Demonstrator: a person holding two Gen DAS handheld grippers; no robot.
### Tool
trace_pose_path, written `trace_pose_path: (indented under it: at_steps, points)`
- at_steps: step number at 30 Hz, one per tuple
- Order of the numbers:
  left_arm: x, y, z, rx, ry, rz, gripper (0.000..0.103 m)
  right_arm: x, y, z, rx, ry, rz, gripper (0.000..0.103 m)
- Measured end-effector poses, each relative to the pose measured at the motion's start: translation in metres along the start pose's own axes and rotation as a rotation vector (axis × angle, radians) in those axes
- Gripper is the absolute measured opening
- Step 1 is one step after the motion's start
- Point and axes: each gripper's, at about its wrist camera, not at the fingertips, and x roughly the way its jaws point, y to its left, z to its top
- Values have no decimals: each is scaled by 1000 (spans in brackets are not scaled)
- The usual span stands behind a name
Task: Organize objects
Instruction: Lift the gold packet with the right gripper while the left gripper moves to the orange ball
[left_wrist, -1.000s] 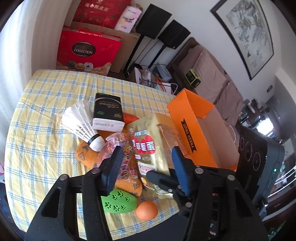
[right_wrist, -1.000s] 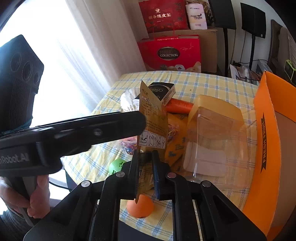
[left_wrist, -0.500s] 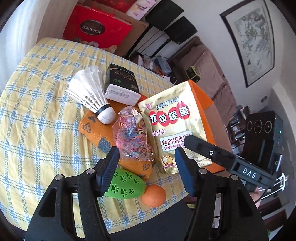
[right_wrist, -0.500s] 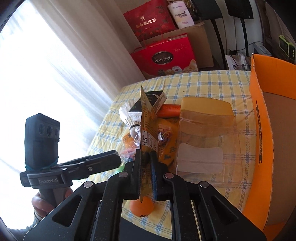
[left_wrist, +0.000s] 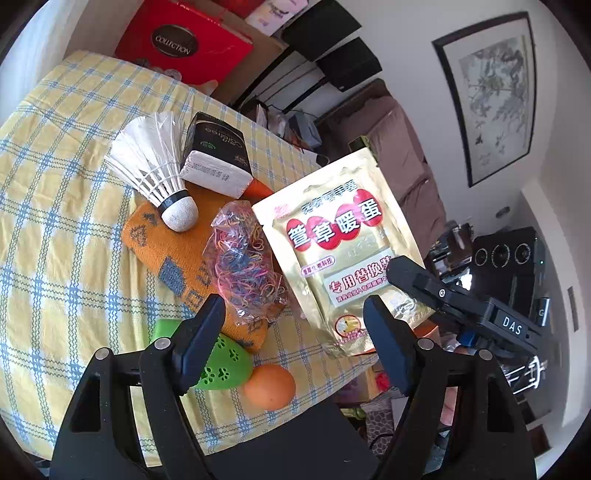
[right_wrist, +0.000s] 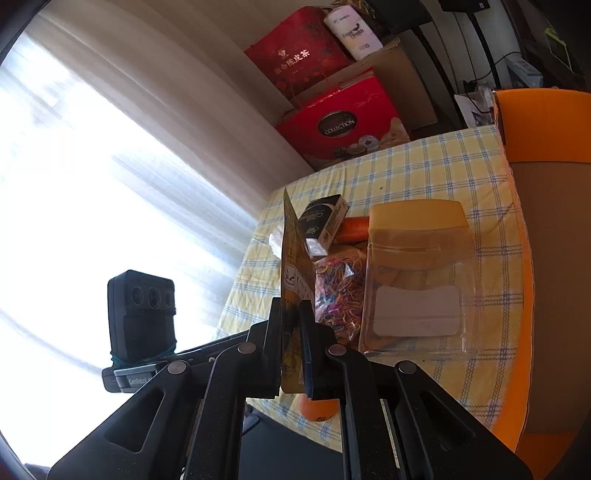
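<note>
One gold pouch (right_wrist: 291, 258) is pinched by the closed right gripper (right_wrist: 291, 354); the left gripper (left_wrist: 295, 325) is spread, empty. A firm pinch should be kept until the orange box (right_wrist: 546, 122) is reached.

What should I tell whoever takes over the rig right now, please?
Right gripper: shut on the gold pouch, held up off the table.
Left gripper: open, empty, above the pile.
On the cloth: shuttlecock, black box, band bag, orange towel, green toy, egg, clear jar.
Orange box stands to the right; nothing seen inside it.
Left: place the pouch, then the rest.
</note>
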Motion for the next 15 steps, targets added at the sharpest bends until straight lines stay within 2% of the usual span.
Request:
trace_pose_path:
  at_steps: [5, 7, 9, 14, 15]
  points:
    - [8, -8, -1, 9, 16, -89, 75, 6, -1, 0, 58, 12, 97, 5]
    - [17, -9, -1, 11, 38, -80, 75, 12, 2, -1, 36, 15, 43, 5]
    - [23, -8, -3, 14, 47, -25, 74, 16, 3, -3, 6, 19, -20, 5]
    - [12, -1, -11, 19, 36, 17, 74, 7, 7, -16, -116, 1, -214, 10]
    - [8, 0, -13, 24, 27, 28, 74, 5, 7, -20, -132, 2, -234, 14]
